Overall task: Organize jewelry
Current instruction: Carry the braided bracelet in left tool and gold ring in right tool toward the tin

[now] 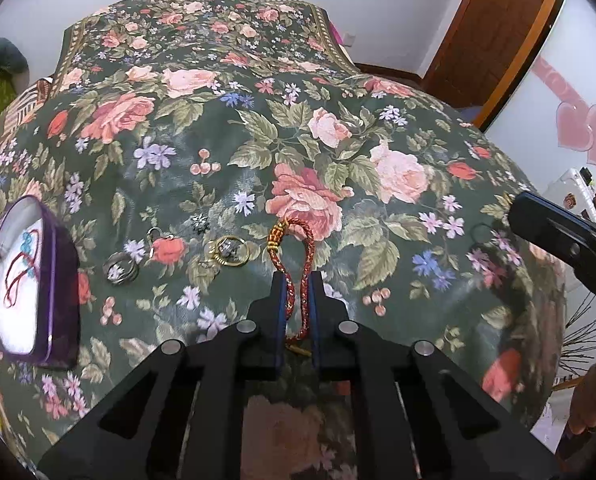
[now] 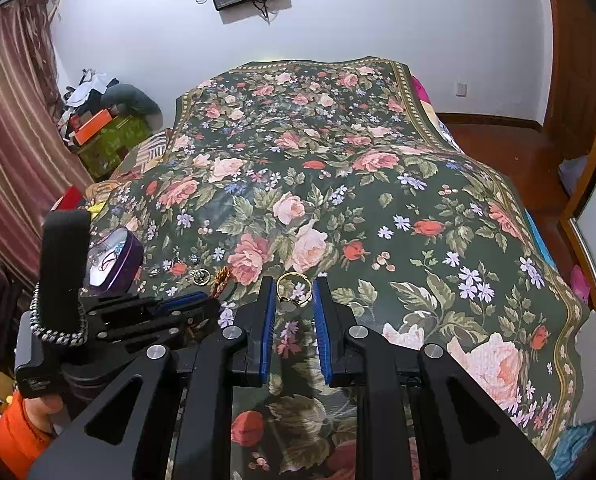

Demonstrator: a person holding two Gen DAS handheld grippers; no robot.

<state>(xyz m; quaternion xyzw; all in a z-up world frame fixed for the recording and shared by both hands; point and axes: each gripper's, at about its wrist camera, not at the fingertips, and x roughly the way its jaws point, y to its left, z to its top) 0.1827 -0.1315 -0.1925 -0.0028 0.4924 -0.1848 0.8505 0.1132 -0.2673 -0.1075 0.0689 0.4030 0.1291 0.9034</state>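
1. Left gripper [image 1: 297,280], lower centre of the left wrist view: its blue-padded jaws are clenched on the red braided cord bracelet [image 1: 298,264]. The loop of the bracelet runs between the pads, and its gold-beaded knot points toward the centre of the frame.
2. Right gripper [image 2: 294,292], lower centre of the right wrist view: the jaws stand released, with a clear gap between the pads. A gold ring [image 2: 294,286] lies on the cloth between the two fingertips; whether either pad touches it cannot be told.
3. Floral bedspread [image 1: 258,128]: dark green cloth with pink and red roses, covering the bed and bearing all the jewelry.
4. Purple jewelry box [image 1: 54,280], left edge of the left wrist view: open, with a white lining on which a red cord and a pale blue item rest. In the right wrist view the box sits at centre left, behind the left gripper.
5. Loose pieces on the cloth between the box and the bracelet: a silver ring [image 1: 120,270] nearer the box, and a gold-rimmed ring [image 1: 230,251] just left of the bracelet's knot.
6. An orange sleeve [image 2: 14,436] shows at the lower left of the right wrist view.
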